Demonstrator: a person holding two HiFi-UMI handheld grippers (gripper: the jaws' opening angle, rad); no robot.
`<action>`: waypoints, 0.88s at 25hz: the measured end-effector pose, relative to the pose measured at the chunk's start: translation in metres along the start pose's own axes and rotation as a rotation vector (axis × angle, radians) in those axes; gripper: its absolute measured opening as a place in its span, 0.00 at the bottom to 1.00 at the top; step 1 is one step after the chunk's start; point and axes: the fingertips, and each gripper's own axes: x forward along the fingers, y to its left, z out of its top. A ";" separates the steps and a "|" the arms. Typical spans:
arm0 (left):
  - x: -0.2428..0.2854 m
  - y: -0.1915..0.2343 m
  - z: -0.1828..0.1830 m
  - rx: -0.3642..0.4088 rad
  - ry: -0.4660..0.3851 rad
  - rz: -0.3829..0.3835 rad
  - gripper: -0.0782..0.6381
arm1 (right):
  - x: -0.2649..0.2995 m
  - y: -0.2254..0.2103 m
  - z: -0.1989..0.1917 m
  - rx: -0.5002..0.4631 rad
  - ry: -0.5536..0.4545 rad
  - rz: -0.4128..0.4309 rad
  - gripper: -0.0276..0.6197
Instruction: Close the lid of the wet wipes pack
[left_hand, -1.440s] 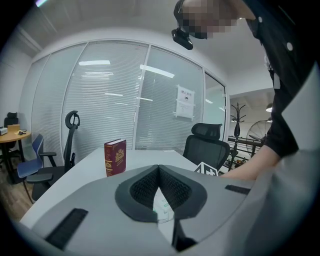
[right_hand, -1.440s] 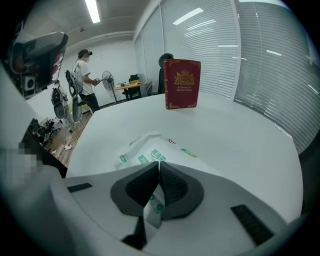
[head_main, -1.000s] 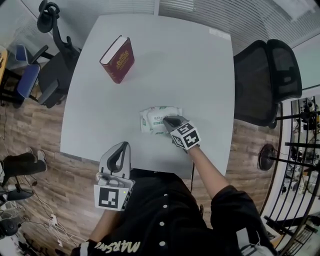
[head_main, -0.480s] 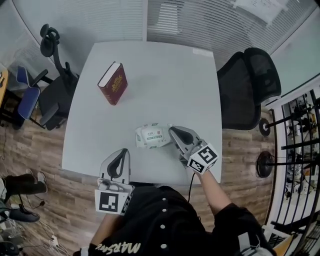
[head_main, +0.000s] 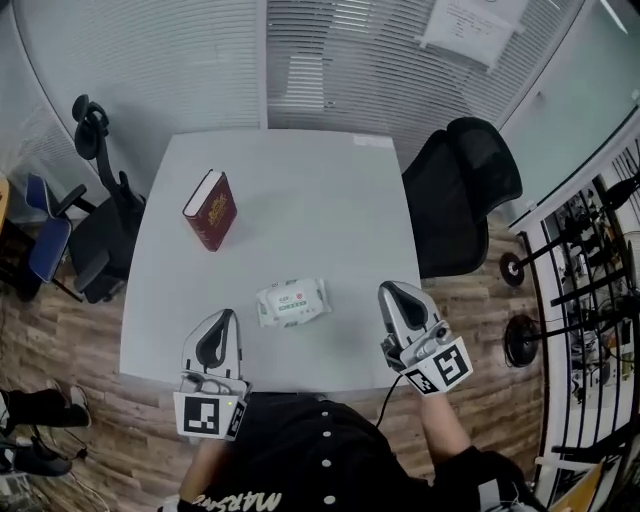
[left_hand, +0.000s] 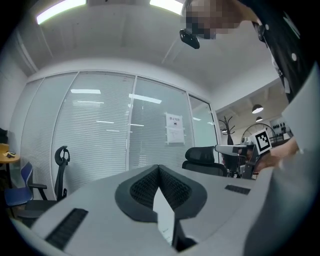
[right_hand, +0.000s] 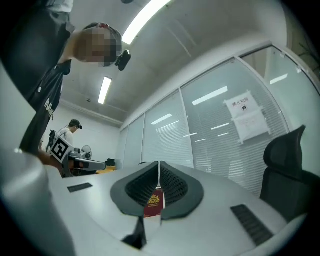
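Both tongs are shut and hold nothing. The left gripper (head_main: 221, 320) has its jaws pressed tip to tip in the left gripper view (left_hand: 159, 169), with only a thin sliver of gap below the tips. The right gripper (head_main: 392, 291) likewise has its jaws meeting at the tips in its own view (right_hand: 159, 166). Through the slit beneath them shows the red book (right_hand: 154, 202), far off on the table.

From the head view, the wet wipes pack (head_main: 292, 302) lies on the white table (head_main: 300, 170) toward its 6 o'clock edge, touched by neither gripper. Its lid looks flat against the top of the pack, though the view is too small to be sure it is latched. The left gripper hangs at about 8 o'clock from the pack, over the near table edge. The right gripper is at about 3 o'clock, over the table's near right corner, well apart from the pack.

The red book (head_main: 210, 210) lies at 10 o'clock from the pack. A black office chair (head_main: 465, 185) stands at the table's 3 o'clock side.
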 end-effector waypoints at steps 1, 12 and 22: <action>0.000 0.002 0.006 0.002 -0.014 0.002 0.12 | -0.006 0.003 0.010 -0.028 -0.013 -0.006 0.09; -0.004 0.019 0.045 0.036 -0.091 0.028 0.12 | -0.040 -0.016 0.040 -0.047 -0.015 -0.230 0.09; -0.018 0.042 0.033 0.071 -0.040 0.092 0.12 | -0.070 -0.047 0.025 -0.054 0.032 -0.404 0.09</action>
